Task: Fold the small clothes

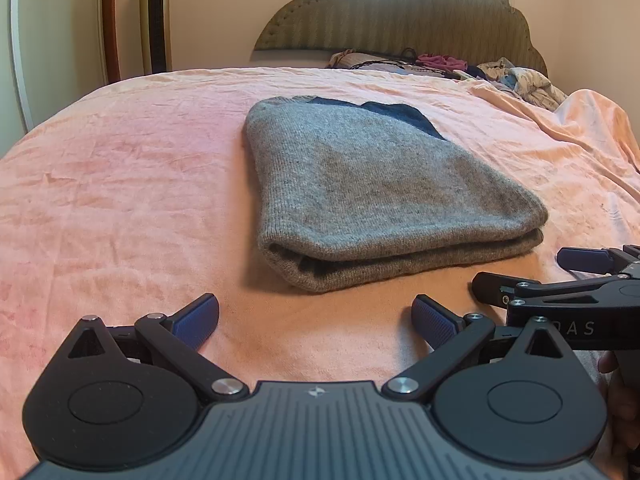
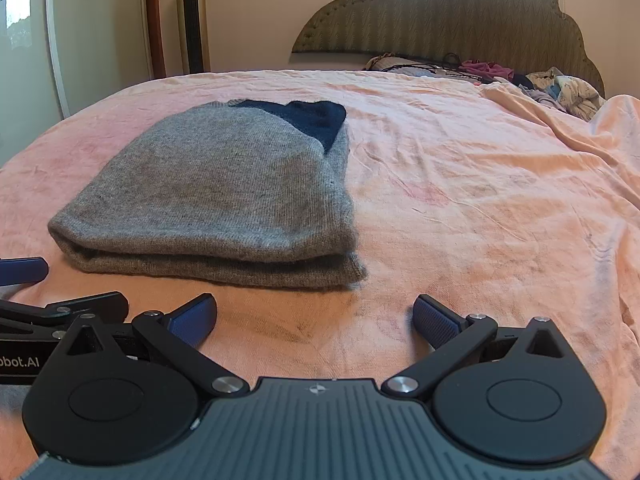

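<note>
A grey knitted sweater point(image 1: 372, 192) lies folded into a thick rectangle on the pink bedspread point(image 1: 120, 184), with a dark blue part showing at its far end. In the right wrist view the same sweater point(image 2: 224, 196) lies ahead and to the left. My left gripper point(image 1: 316, 320) hovers open just short of the sweater's near fold, nothing between its blue pads. My right gripper point(image 2: 316, 320) is open too, over bare bedspread point(image 2: 480, 208) to the right of the sweater. The right gripper point(image 1: 528, 272) shows at the left view's right edge; the left gripper point(image 2: 52, 292) shows at the right view's left edge.
A padded headboard point(image 1: 404, 12) stands at the far end. Loose clothes and cables point(image 1: 440, 65) are heaped below it, with a bundle of fabric point(image 2: 568, 88) at the far right. A tall gold tower fan point(image 1: 157, 16) stands by the wall on the left.
</note>
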